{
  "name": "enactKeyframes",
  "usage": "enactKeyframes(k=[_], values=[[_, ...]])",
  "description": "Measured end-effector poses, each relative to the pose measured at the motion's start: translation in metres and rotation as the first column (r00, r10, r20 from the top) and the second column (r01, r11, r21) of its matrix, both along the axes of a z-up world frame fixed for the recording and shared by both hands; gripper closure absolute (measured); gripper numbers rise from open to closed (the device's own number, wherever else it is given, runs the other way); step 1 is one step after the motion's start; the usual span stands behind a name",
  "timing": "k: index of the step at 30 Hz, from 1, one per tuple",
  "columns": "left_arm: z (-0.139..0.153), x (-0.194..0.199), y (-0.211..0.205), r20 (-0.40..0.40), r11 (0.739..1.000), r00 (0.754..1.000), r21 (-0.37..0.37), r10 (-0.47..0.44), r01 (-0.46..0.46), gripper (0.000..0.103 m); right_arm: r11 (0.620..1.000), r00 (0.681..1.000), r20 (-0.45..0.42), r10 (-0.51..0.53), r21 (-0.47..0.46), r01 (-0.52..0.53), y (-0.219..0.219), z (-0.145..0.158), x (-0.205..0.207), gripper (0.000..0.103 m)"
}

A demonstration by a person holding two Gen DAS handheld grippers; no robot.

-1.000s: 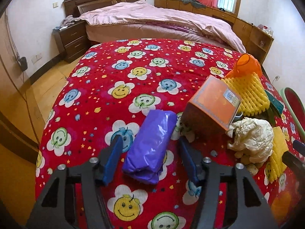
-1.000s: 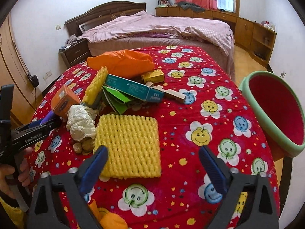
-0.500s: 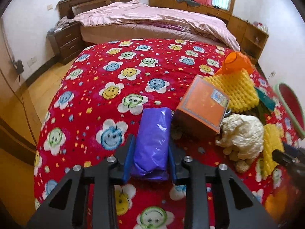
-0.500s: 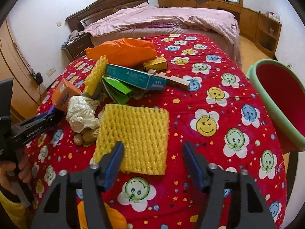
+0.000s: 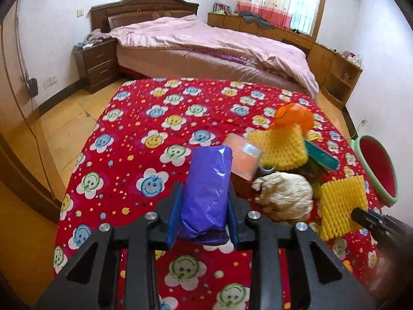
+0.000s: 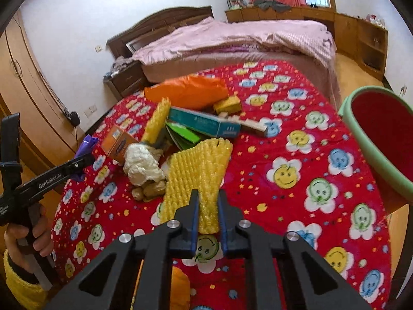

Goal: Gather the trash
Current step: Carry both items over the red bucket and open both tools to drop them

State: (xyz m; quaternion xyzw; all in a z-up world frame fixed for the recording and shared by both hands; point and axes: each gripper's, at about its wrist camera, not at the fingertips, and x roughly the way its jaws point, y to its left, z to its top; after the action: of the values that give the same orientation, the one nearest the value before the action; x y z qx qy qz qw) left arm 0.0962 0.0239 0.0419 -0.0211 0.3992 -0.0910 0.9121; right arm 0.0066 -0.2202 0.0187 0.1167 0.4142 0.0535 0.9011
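Note:
My left gripper (image 5: 204, 201) is shut on a purple plastic packet (image 5: 207, 188) and holds it just above the red smiley-flower cloth (image 5: 144, 129). In the right wrist view my right gripper (image 6: 208, 201) is shut on the near edge of a yellow foam net sheet (image 6: 196, 170), which is bunched and partly raised off the cloth. The same sheet (image 5: 342, 204) shows at the right of the left wrist view, with the right gripper's tip beside it. A green basin with a red inside (image 6: 382, 134) stands at the table's right edge.
A pile of trash lies mid-table: orange box (image 6: 118, 146), crumpled white paper (image 6: 143, 162), teal carton (image 6: 204, 125), second foam net (image 6: 156, 124), orange bag (image 6: 188, 90), small yellow box (image 6: 228, 104). A bed (image 5: 206, 49) stands beyond. A hand (image 6: 23, 240) holds the left tool.
The left jaws closed on the purple packet and lifted it off the cloth. The right jaws closed from wide open onto the foam sheet's near edge, bunching it up.

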Motion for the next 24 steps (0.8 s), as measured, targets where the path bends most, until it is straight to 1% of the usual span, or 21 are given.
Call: enactKeyframes(k=[7,13,18,24], values=[[0.019,-0.012,-0.017,0.035,0.999,0.998,-0.016,-0.043,0.044,0.072,1.0,0.997,0.073,-0.03,-0.005,0.03,-0.017,0.024,-0.011,0.089],[0.03,-0.014,-0.035,0.045,0.995,0.995,-0.041,-0.092,0.093,0.072,0.998,0.99,0.128,-0.063,-0.021,0.066,-0.031,0.043,-0.018,0.089],[0.04,-0.016,-0.053,0.052,0.988,0.989,-0.061,-0.14,0.143,0.072,0.994,0.98,0.176,-0.096,-0.026,0.102,-0.046,0.06,-0.024,0.089],[0.054,-0.016,-0.077,0.068,0.977,0.978,-0.069,-0.198,0.203,0.072,0.988,0.965,0.222,-0.137,-0.032,0.148,-0.064,0.077,-0.028,0.089]])
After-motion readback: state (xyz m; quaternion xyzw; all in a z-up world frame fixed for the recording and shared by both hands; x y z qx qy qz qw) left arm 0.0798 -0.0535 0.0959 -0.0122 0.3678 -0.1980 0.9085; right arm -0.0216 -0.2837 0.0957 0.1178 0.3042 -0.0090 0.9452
